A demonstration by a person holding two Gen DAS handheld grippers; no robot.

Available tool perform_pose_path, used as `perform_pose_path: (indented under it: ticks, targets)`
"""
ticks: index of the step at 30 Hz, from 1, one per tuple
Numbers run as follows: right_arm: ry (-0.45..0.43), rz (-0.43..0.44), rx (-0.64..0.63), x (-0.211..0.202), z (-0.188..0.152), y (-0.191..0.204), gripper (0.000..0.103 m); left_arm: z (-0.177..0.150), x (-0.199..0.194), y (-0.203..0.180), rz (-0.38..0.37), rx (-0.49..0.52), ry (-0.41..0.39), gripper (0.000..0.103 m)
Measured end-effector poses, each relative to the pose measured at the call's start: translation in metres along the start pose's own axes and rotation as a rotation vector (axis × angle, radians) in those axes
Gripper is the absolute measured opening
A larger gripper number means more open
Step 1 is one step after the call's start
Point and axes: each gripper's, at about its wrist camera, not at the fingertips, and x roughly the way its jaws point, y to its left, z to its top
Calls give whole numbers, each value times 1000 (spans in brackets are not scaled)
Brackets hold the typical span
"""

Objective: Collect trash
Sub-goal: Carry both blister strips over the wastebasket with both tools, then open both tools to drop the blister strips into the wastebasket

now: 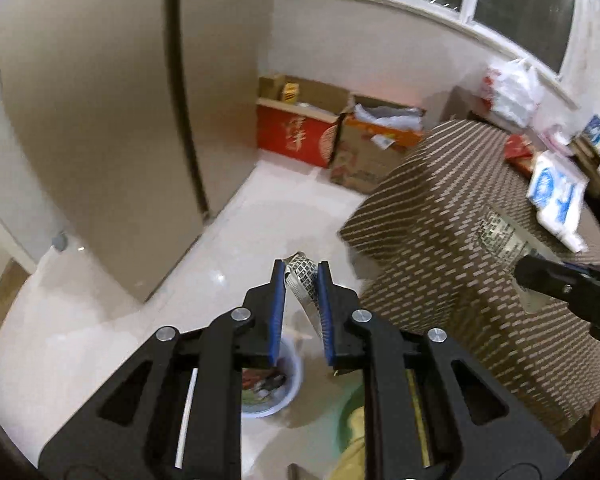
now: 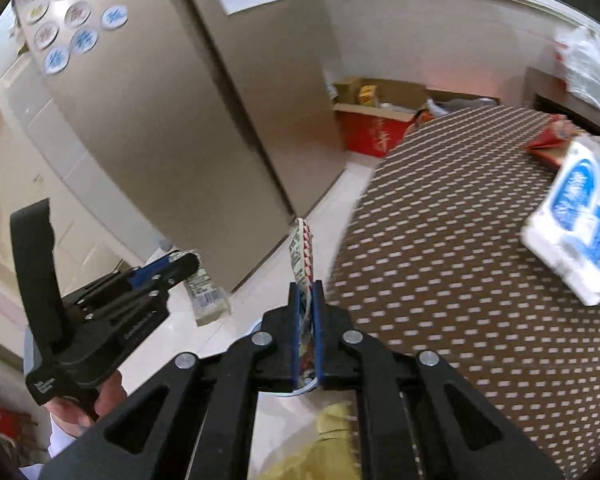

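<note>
Each of your grippers, left [image 1: 301, 268] and right [image 2: 306, 290], is clamped on a crumpled printed wrapper [image 1: 302, 276], both not yet dropped into the white plastic bin [image 1: 274, 384] below them.

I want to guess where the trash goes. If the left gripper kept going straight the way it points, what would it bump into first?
Probably the floor, with the left gripper, shut on a crumpled wrapper, aimed downward. The bin sits below its fingers, likely nearer than that line. Depth is unclear.
</note>
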Motion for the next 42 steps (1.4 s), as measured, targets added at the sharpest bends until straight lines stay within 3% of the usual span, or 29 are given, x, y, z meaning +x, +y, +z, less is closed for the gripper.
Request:
perform_pose_path:
  ticks: [1,2,3,12,18,19,20,21,22,25,33,42]
  targets:
    - [13,8,-6,6,-1,6,6,-2,2,5,36,1,4,25]
    - [26,11,-10,12,-1,11,6,-3,4,8,60,4,14,55]
    - [33,13,-12,16,0,13,6,-3,6,12,70,3,22,75]
    - [141,43,-28,63,-3,34,6,-20,9,51,111,-74,43,74]
    - [211,57,-77,101,-8,69,9,-41,4,80,143,-133,77,74]
    - [218,43,-111,110,-7,79,17,-43,1,85,153,-142,76,74]
    - [220,26,-130,112,-8,85,31,-46,-2,90,163,-151,75,74]
    - [221,-8,-145,117,-9,90,73,-49,-4,95,169,-158,75,75]
    - [203,-36,-139,120,-10,94,86,-51,-8,100,177,-170,75,75]
    - [213,24,-123,123,-16,98,86,-55,-16,110,193,-193,71,75]
    - [205,13,-109,104,-21,91,86,-48,-31,105,201,-198,36,75]
    - [74,33,53,39,-6,42,86,-17,-40,59,108,-140,-19,75]
